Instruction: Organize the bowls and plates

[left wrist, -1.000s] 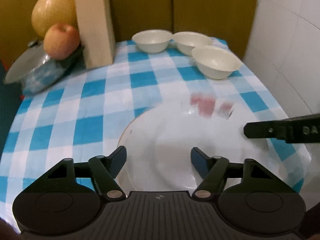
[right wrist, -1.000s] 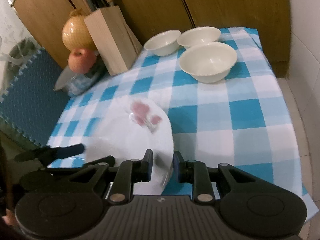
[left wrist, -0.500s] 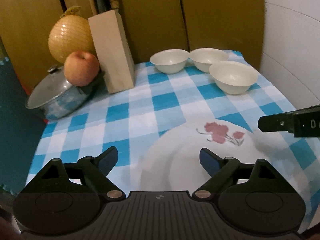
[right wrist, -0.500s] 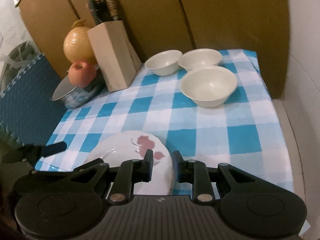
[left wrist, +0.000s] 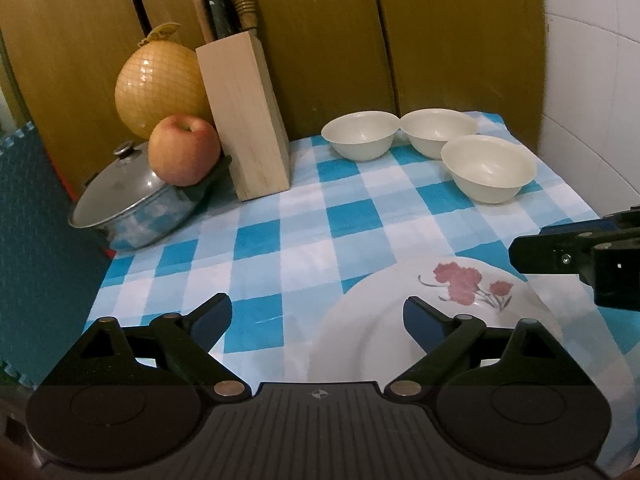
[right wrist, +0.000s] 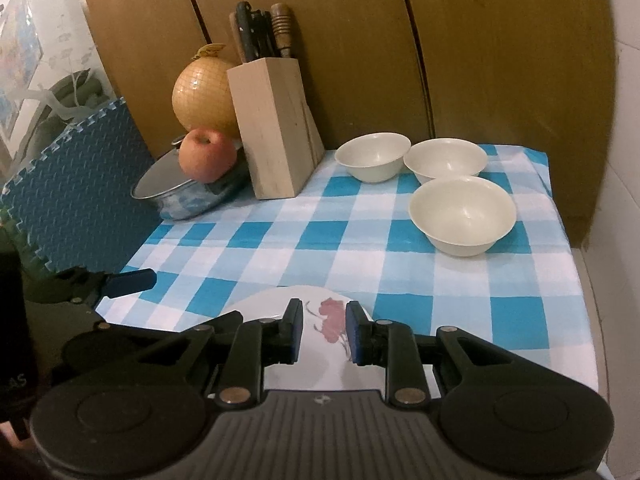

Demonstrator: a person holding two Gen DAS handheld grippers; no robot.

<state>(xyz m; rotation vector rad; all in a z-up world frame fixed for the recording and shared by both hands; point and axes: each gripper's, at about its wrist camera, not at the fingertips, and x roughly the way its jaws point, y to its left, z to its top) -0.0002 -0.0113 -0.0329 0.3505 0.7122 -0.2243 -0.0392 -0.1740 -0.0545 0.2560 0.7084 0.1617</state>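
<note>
A white plate with a pink flower print [left wrist: 400, 328] lies flat on the blue checked cloth at the front right; it also shows in the right wrist view [right wrist: 324, 344]. Three cream bowls stand at the back right: left [left wrist: 360, 134], middle [left wrist: 438, 130], nearest [left wrist: 488, 168]. My left gripper [left wrist: 316, 316] is open and empty, hovering above the plate's left edge. My right gripper [right wrist: 323, 334] has its jaws slightly apart above the plate, with nothing between the pads; it shows at the right of the left wrist view [left wrist: 576, 256].
A wooden knife block [left wrist: 244, 120] stands at the back centre. Left of it are an apple [left wrist: 184, 150] on a lidded steel pot [left wrist: 132, 208] and a netted pomelo [left wrist: 158, 88]. A blue foam mat [right wrist: 76, 188] lines the left edge. Wooden panels stand behind, white tile at right.
The plate went from tilted in my right gripper's grip to flat on the cloth. My right gripper let go of it and both grippers drew back and up.
</note>
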